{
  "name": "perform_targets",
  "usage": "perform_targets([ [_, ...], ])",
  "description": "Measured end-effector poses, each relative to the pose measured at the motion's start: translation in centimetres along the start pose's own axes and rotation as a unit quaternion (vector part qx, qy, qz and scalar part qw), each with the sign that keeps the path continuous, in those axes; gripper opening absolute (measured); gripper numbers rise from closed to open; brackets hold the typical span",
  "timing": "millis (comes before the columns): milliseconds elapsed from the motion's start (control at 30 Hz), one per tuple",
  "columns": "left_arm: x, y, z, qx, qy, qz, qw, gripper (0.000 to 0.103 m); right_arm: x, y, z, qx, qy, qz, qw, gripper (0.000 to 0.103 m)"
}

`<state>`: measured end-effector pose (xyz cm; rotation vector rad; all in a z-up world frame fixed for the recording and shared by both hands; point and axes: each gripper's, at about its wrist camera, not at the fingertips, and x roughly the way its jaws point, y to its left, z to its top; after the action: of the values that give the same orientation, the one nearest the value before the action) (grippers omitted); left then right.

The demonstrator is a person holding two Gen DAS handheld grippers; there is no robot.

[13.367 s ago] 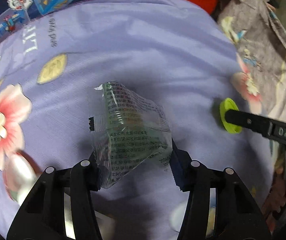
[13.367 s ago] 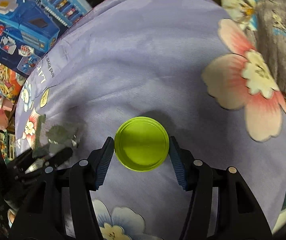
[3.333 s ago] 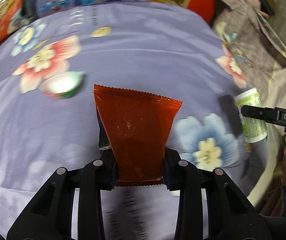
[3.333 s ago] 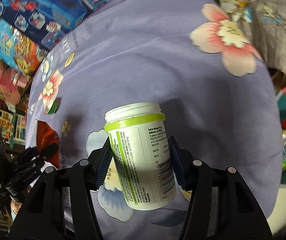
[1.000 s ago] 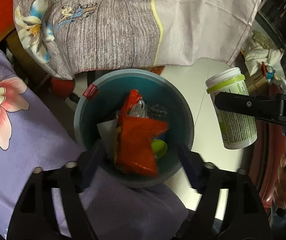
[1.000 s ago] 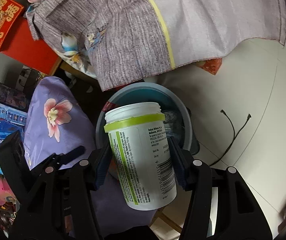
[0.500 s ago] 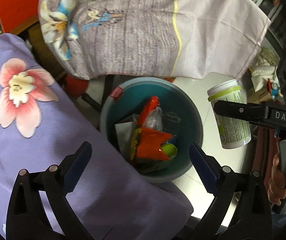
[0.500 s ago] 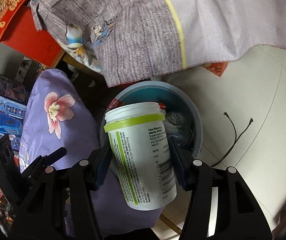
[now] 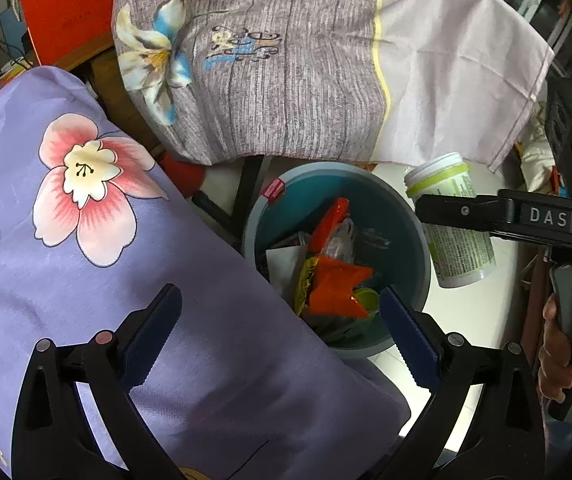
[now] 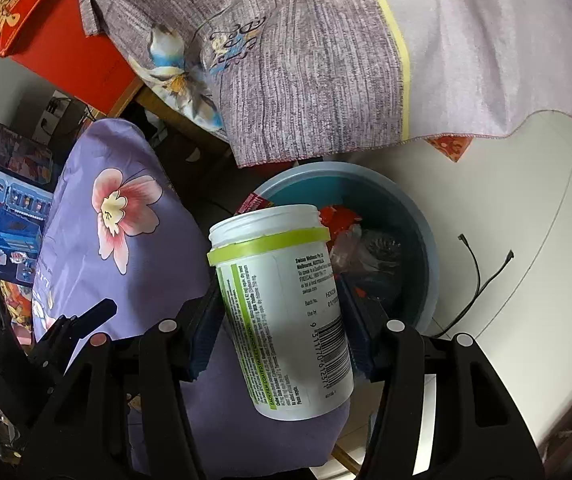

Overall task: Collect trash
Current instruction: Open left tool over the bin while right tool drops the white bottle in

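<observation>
The purple flowered cloth [image 9: 85, 280] fills the lower left of the left wrist view, and its edge overhangs the near side of the teal bin [image 9: 418, 256], the landmark here. Behind the bin, a grey striped cloth [image 9: 286, 60] with a yellow band hangs down to just above its far rim. The bin stands on the pale floor [image 10: 506, 208] and holds trash: an orange-red wrapper [image 9: 336, 286] lies in the middle of it, with a small green lid [image 9: 368, 300] just beside the wrapper and clear plastic behind.

The white bottle [image 10: 286, 312] with a green band around its neck is pinched between the two blue pads of the right gripper [image 10: 279, 320], label and barcode facing the camera. It is tilted, its open mouth leaning toward the bin, and it hangs above the bin's near rim, over the cloth edge. In the left wrist view it shows just right of the bin.

The left gripper [image 9: 279, 328] points steeply down at the near rim of the bin, its jaws spread wide with nothing between them.

A hand [image 9: 562, 356] grips the right gripper's handle, right of the bin.
</observation>
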<state>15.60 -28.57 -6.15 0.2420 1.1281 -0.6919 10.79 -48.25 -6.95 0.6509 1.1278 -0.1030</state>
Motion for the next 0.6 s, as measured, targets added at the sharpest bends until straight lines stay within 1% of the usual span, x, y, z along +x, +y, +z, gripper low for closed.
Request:
perform_targets([
  [200, -0.31, 0.01, -0.15, 0.003, -0.003, 0.002, 1.0, 0.099, 0.17, 0.45, 0.3, -0.009, -0.005, -0.002, 1.0, 0.053],
  [233, -0.4, -0.02, -0.21, 0.003, -0.004, 0.001, 1.0, 0.099, 0.1, 0.42, 0.36, -0.006, -0.007, -0.001, 1.0, 0.058],
  [300, -0.44, 0.04, -0.25, 0.003, -0.003, 0.0, 1.0, 0.099, 0.03, 0.34, 0.37, -0.001, -0.008, 0.002, 1.0, 0.064],
  [367, -0.41, 0.1, -0.23, 0.001, -0.001, -0.001, 1.0, 0.099, -0.05, 0.29, 0.33, -0.001, -0.008, 0.001, 1.0, 0.065],
  [433, -0.43, 0.2, -0.32, 0.0, -0.002, -0.001, 1.0, 0.099, -0.09, 0.2, 0.18, 0.002, -0.007, 0.002, 1.0, 0.072],
  [500, -0.35, 0.25, -0.41, -0.001, 0.0, 0.0, 1.0, 0.099, -0.07, 0.06, -0.03, 0.006, -0.006, 0.0, 1.0, 0.073],
  [600, -0.22, 0.37, -0.65, -0.003, 0.002, 0.001, 1.0, 0.099, -0.01, -0.16, -0.28, 0.013, -0.003, 0.0, 1.0, 0.078],
])
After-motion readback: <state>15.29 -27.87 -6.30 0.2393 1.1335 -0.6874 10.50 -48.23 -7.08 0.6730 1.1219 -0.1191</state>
